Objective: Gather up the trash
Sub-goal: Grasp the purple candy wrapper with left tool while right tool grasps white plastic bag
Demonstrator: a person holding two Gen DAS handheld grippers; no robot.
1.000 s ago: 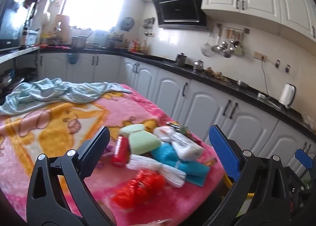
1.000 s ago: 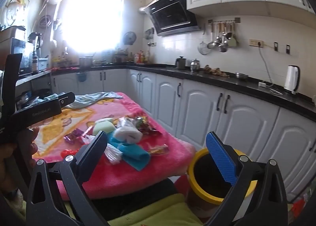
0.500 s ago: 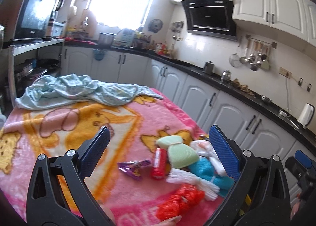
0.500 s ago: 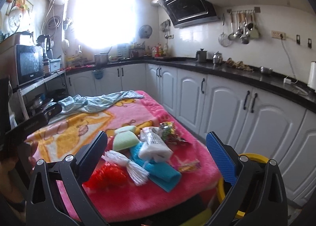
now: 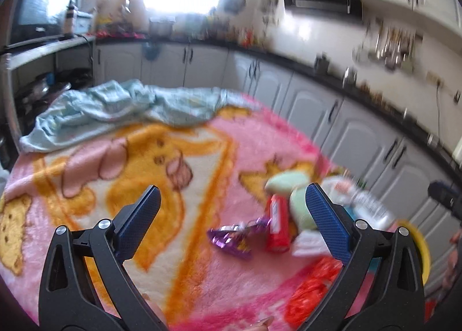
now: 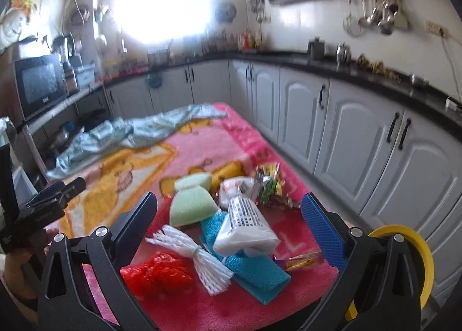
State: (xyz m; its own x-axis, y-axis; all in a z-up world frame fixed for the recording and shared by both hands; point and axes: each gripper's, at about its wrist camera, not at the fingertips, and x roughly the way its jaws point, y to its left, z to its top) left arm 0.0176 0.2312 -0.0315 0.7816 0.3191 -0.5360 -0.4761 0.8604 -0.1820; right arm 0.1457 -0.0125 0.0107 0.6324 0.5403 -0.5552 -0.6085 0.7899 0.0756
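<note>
two hand-held grippers [image 5: 231, 204] [image 6: 229, 209] agape, trash [image 6: 231, 224] near blanket edge [image 6: 219, 313]

Both claws (left [image 5: 231, 209], right [image 6: 229, 214]) gape empty.

A pink-and-orange cartoon blanket [image 6: 202, 146] is showing under a green sponge [image 6: 192, 205], teal cloth [image 6: 260, 273], red mesh [image 6: 158, 274], purple wrapper [image 5: 234, 237] and yellow bin [image 6: 418, 256].
</note>
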